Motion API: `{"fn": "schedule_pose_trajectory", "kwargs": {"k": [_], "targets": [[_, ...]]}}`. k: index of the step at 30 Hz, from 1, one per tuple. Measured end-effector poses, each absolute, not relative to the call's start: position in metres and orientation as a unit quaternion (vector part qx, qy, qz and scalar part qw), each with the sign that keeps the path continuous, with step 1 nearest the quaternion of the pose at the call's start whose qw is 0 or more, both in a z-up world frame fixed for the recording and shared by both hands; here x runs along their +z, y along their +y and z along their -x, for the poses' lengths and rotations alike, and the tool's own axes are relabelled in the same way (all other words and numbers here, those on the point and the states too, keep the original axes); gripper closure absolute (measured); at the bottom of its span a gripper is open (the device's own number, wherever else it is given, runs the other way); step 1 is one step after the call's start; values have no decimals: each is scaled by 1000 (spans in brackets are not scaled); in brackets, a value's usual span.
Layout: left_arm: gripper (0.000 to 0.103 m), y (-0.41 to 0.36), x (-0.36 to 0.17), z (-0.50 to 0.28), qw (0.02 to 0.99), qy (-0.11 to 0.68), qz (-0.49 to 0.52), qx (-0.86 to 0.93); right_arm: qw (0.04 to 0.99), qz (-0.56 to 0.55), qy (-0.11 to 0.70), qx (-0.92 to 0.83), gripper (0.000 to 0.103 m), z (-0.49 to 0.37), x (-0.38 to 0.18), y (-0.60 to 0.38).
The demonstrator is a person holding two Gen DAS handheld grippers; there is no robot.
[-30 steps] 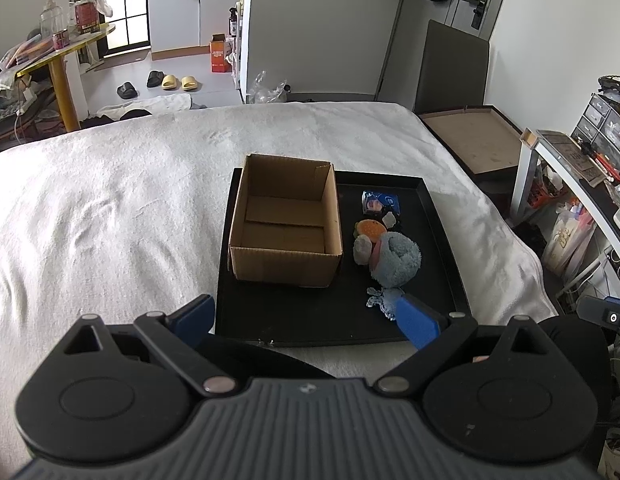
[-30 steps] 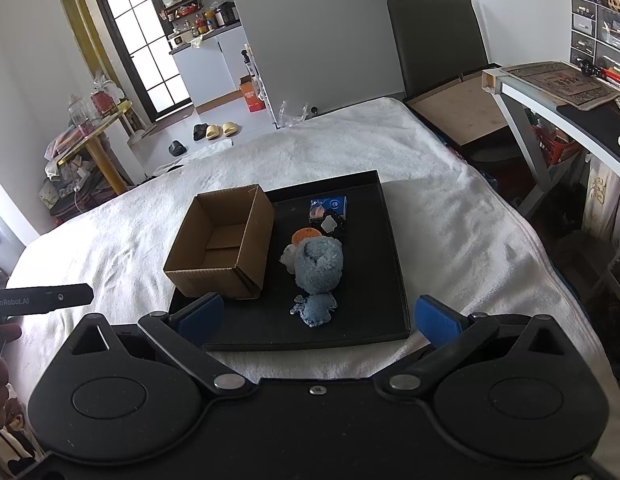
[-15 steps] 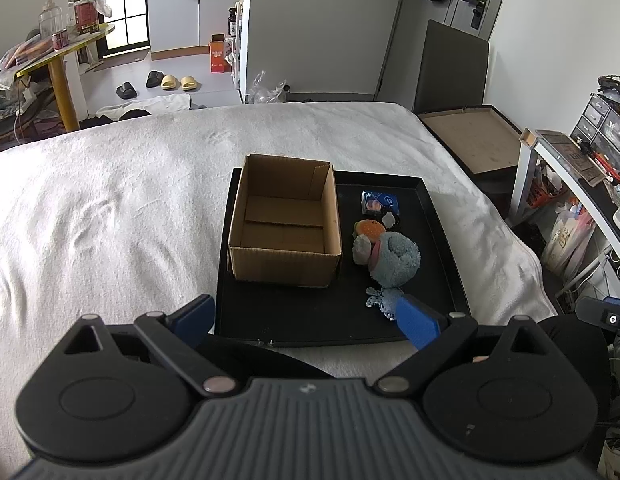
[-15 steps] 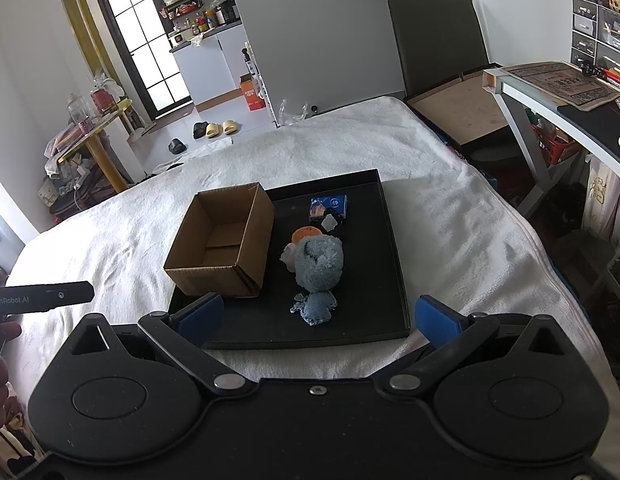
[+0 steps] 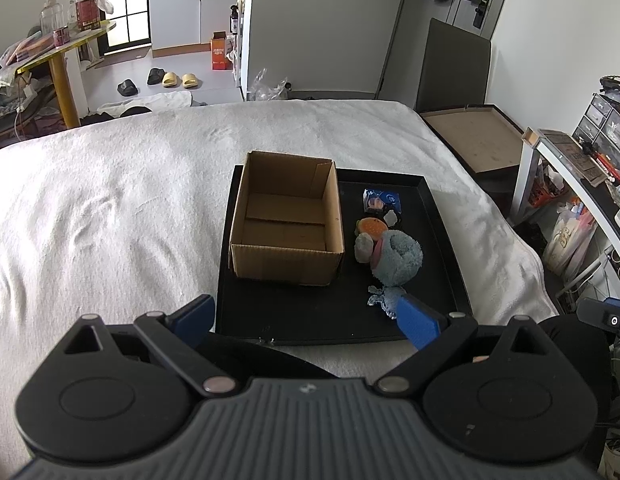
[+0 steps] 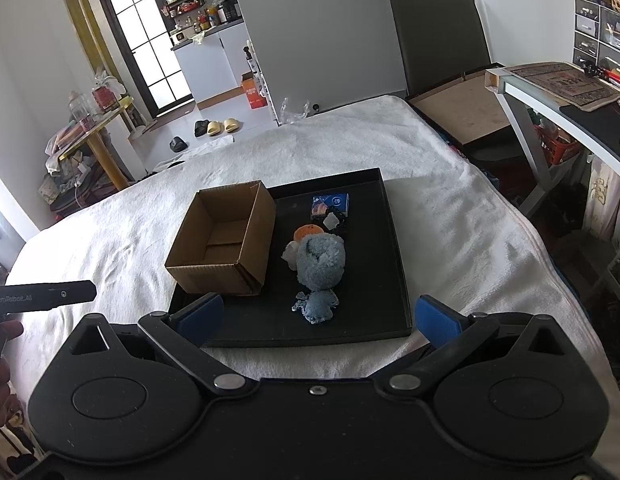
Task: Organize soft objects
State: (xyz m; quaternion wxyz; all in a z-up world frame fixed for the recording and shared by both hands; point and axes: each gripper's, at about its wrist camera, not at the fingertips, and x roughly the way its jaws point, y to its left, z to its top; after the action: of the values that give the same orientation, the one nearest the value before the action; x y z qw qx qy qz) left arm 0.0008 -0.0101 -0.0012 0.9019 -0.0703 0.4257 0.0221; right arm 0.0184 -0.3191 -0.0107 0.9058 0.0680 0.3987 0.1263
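Cardboard box (image 5: 287, 218): one, brown, flaps open, interior bare, standing on the left half of the black tray (image 5: 442, 240).

Soft objects, right half of tray, beside the box, in a line from far to near:
- One blue packet (image 5: 380, 199) with printed face, lying flat at the far end.
- One small white piece (image 5: 391, 216) touching a dark item; kind cannot be told.
- One orange round plush (image 5: 370, 225), partly hidden.
- One blue fluffy plush (image 5: 398, 256), largest item, with a grey ear and pink patch on its left side.
- One small blue knitted piece (image 5: 384, 298), flat, nearest the front rim.

Tray count: one, lying on a white blanket (image 5: 110, 208) that covers a bed.

Left gripper (image 5: 306, 316): fingers spread wide, holding nothing, above the tray's near edge. Right gripper (image 6: 316, 316): likewise spread wide and empty, at the same near edge.

Room: yellow table (image 5: 66, 64) with clutter at far left; slippers (image 5: 176, 79) on the floor; white cabinets below a window; a grey chair (image 5: 454, 68) and a shallow wooden tray right of the bed; a desk with drawers at far right.
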Motion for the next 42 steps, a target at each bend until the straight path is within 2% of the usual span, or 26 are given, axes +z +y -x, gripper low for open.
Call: {"fn": "schedule_pose_trajectory", "kwargs": {"k": [20,42], "targets": [[7,1,-21,-25,894,442,77,24,906,-76,402,112,0,-36,-21,-317],[7,24,-58,-69,880,462,87,60,892,-82,430,113,0,-78,-59,-314]]}}
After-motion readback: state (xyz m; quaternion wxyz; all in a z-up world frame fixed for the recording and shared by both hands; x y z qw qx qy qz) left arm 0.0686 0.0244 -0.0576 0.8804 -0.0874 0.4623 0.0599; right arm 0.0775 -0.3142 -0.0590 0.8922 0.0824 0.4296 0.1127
